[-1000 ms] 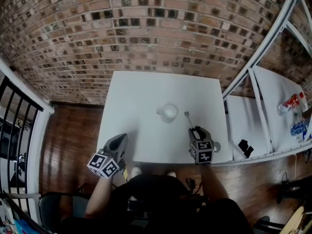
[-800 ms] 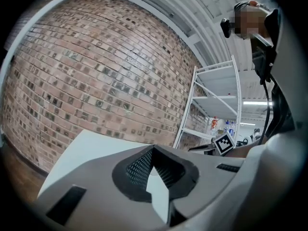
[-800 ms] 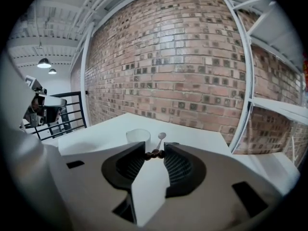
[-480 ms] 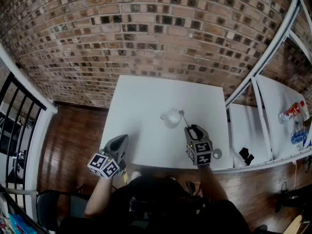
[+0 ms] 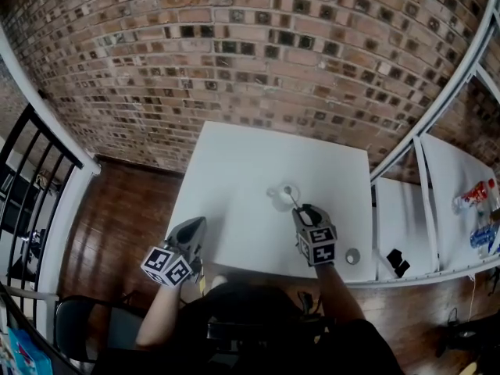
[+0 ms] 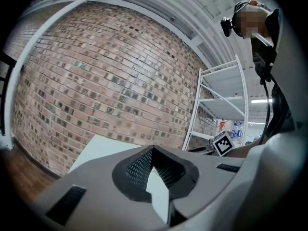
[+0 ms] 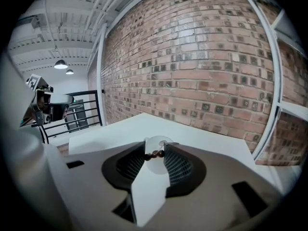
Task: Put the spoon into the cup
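Slim spoon point(image 7: 153, 154) with dark beaded handle: clamped crosswise in the jaws of the right gripper point(image 7: 155, 149), as the right gripper view shows. Only the head view shows its far end over the mouth of the small white cup point(image 5: 281, 196), which stands mid-way on the white square table point(image 5: 234, 155). Left gripper point(image 6: 153, 150): jaws closed together on nothing, at the table's near-left corner, well apart from the cup

The desk point(image 5: 234, 170) top is smooth, matt white. The wall point(image 5: 234, 53) is rough brick. The floor point(image 5: 117, 217) is dark wood with a slight sheen. The cup point(image 5: 281, 197) is smooth white. The spoon point(image 5: 294, 200) has a thin metal-looking stem and a dark beaded handle. The right hand-held gripper point(image 7: 155, 152) is matt grey plastic with dark, finely ribbed pads point(image 7: 178, 165).
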